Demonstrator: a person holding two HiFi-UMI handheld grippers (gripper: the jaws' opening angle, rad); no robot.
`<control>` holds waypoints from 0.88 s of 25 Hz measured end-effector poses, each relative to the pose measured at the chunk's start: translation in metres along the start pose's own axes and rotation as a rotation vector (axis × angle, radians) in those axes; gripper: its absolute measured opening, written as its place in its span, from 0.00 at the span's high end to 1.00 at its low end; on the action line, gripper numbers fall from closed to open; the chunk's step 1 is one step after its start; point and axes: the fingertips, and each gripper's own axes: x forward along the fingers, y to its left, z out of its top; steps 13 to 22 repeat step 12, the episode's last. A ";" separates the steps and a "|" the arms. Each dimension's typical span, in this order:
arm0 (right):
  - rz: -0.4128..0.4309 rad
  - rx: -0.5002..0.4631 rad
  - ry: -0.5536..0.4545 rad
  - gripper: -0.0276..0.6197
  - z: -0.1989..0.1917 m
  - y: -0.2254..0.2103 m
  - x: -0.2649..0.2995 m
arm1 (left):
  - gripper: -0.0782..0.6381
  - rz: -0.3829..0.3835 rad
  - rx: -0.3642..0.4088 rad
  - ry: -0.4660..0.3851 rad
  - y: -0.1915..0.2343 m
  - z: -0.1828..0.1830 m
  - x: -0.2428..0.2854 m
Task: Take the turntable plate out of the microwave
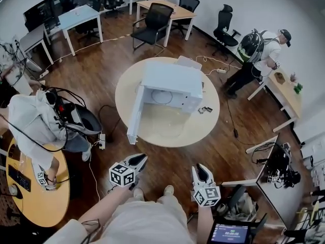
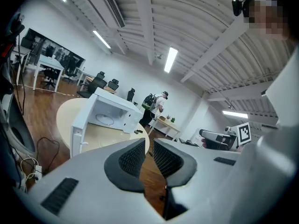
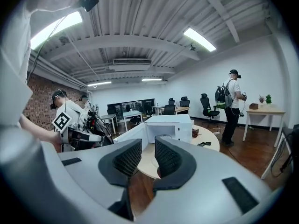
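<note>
A white microwave (image 1: 170, 83) stands on a round pale table (image 1: 172, 131) with its door (image 1: 135, 115) swung open towards me. Inside lies the glass turntable plate (image 1: 162, 96), which also shows faintly in the left gripper view as a turntable plate (image 2: 106, 120) within the microwave (image 2: 112, 113). Both grippers hang well short of the table, over the wooden floor. My left gripper (image 1: 139, 160) (image 2: 148, 143) is shut and holds nothing. My right gripper (image 1: 201, 168) (image 3: 148, 148) stands open with nothing between its pads, pointing at the microwave (image 3: 168, 125).
Small black items (image 1: 205, 110) lie on the table right of the microwave. A person with gear (image 1: 35, 121) sits at the left beside a round wooden table (image 1: 35, 197). Another person (image 1: 259, 50) stands at the far right by a desk. Office chairs and desks line the back.
</note>
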 end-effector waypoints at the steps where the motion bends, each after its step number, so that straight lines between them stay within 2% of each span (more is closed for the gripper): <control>1: -0.003 0.012 -0.006 0.81 -0.002 0.004 0.001 | 0.84 -0.007 0.008 0.003 0.000 0.001 -0.001; 6: 0.023 0.066 -0.017 0.81 -0.019 0.019 0.001 | 0.84 0.003 0.000 0.002 0.008 -0.001 -0.010; 8: 0.033 0.065 -0.036 0.84 -0.017 0.017 -0.004 | 0.84 -0.018 -0.047 -0.020 0.004 0.003 -0.007; 12: 0.028 0.088 -0.069 0.84 -0.016 0.009 -0.007 | 0.84 -0.067 -0.176 -0.102 -0.005 0.026 -0.011; 22: 0.028 0.088 -0.069 0.84 -0.016 0.009 -0.007 | 0.84 -0.067 -0.176 -0.102 -0.005 0.026 -0.011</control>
